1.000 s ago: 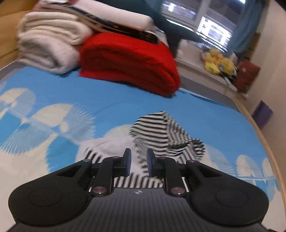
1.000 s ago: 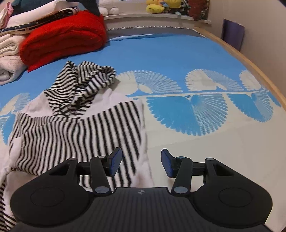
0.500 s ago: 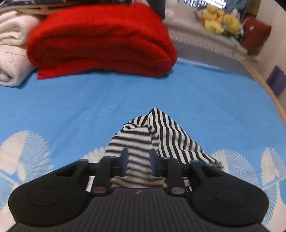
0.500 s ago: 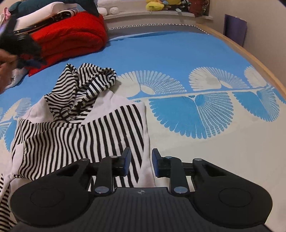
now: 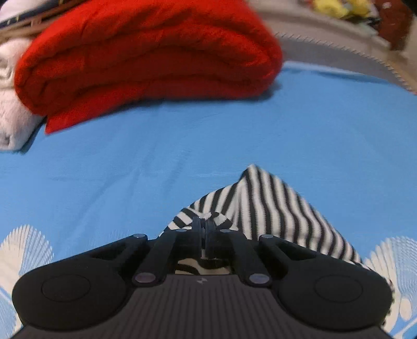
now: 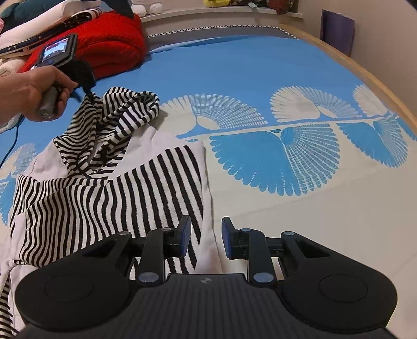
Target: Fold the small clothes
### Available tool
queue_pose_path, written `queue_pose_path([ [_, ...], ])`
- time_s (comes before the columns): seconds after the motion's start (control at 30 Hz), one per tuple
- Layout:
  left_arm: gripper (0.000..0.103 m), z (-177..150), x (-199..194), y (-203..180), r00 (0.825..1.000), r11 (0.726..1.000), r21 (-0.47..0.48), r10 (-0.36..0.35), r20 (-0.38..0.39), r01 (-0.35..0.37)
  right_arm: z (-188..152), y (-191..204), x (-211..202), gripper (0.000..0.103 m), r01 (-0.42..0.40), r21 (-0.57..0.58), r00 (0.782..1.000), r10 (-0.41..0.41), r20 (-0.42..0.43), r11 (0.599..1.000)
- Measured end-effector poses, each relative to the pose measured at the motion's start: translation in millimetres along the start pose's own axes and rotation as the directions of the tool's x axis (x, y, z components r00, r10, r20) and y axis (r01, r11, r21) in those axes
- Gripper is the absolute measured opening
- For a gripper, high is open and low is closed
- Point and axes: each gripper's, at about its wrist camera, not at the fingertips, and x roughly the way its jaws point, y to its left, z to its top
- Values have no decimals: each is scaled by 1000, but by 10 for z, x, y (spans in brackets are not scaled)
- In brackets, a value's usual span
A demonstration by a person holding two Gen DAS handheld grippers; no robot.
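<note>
A small black-and-white striped hooded garment (image 6: 104, 187) lies rumpled on the blue patterned bedspread (image 6: 260, 78). My left gripper (image 5: 203, 225) is shut on the striped hood (image 5: 273, 208) and holds it pulled up into a peak. It also shows in the right wrist view (image 6: 83, 78), held in a hand at the hood's far tip. My right gripper (image 6: 206, 237) is open over the garment's white right edge, with cloth between the jaws but not clamped.
A folded red blanket (image 5: 146, 60) and white folded towels (image 5: 10, 112) are stacked at the far left of the bed. Plush toys (image 6: 221, 2) sit on a ledge behind. The bed's wooden edge (image 6: 365, 73) runs along the right.
My left gripper closed on the hood and moved forward toward the red blanket, lifting it. My right gripper narrowed half a second ago and has opened wider again at the garment's edge.
</note>
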Motion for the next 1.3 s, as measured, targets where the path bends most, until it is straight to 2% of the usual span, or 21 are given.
queue_pose_path([
  [0.1,1,-249,-476,81,987,994,30,-110,119,107,30,7,-25,27,-1,12,1000,1,5,1000],
  [0.17,1,-603,-949,238,954,979,87,-202,221,187,71,9,-82,27,-15,38,1000,14,18,999],
  [0.27,1,-1492,-1822,610,858,927,260,-353,372,269,125,20,-222,27,-51,62,998,48,47,997],
  [0.33,1,-2153,-2214,874,818,877,330,-456,349,348,136,37,-333,27,-53,58,996,48,78,997],
  [0.37,2,-2472,-2350,983,818,856,359,-485,309,372,130,36,-366,27,-52,61,995,47,87,997],
  [0.43,4,-3086,-2510,1234,854,830,388,-491,169,401,108,13,-391,27,-52,88,995,44,92,995],
  [0.5,6,-3433,-2577,1518,907,876,302,-416,74,377,81,9,-390,27,-56,108,995,47,92,993],
  [0.53,6,-3498,-2667,1698,918,907,212,-388,82,365,72,14,-386,27,-57,114,995,47,90,992],
  [0.57,9,-3483,-2774,1890,916,923,86,-382,119,374,67,17,-388,27,-60,122,995,49,89,991],
  [0.6,11,-3435,-2864,2041,913,920,-47,-377,157,388,65,18,-402,27,-65,132,994,53,97,989],
  [0.7,25,-3214,-3021,2155,904,875,-263,-344,254,407,74,39,-433,27,-73,143,991,56,118,987],
  [0.77,52,-3082,-3031,1944,890,865,-263,-351,291,427,81,63,-415,27,-76,148,991,58,124,986],
  [0.83,68,-3010,-2911,1585,873,867,-209,-385,299,453,92,80,-351,27,-90,166,991,72,114,982],
  [0.93,70,-2933,-2598,1065,889,876,-185,-408,209,446,92,106,-276,27,-89,190,992,70,105,978],
  [1.0,70,-2948,-2463,866,909,898,-170,-376,182,406,89,133,-246,27,-86,196,993,67,101,977],
  [1.07,66,-2964,-2383,767,912,897,-183,-375,167,402,100,150,-218,27,-93,200,992,74,99,975],
  [1.1,58,-2968,-2316,737,910,897,-174,-381,165,407,115,150,-200,27,-96,205,992,77,100,974],
  [1.17,11,-2971,-2271,673,921,922,-106,-352,167,372,135,151,-156,27,-91,211,993,71,98,973],
  [1.2,6,-2975,-2311,644,921,932,-53,-345,183,359,147,146,-128,27,-86,216,993,67,94,973],
  [1.27,1,-3025,-2448,654,901,928,16,-366,232,373,160,132,-79,27,-83,234,994,64,84,969],
  [1.3,1,-3047,-2543,659,870,906,62,-420,257,419,162,130,-67,27,-84,239,995,67,80,967],
])
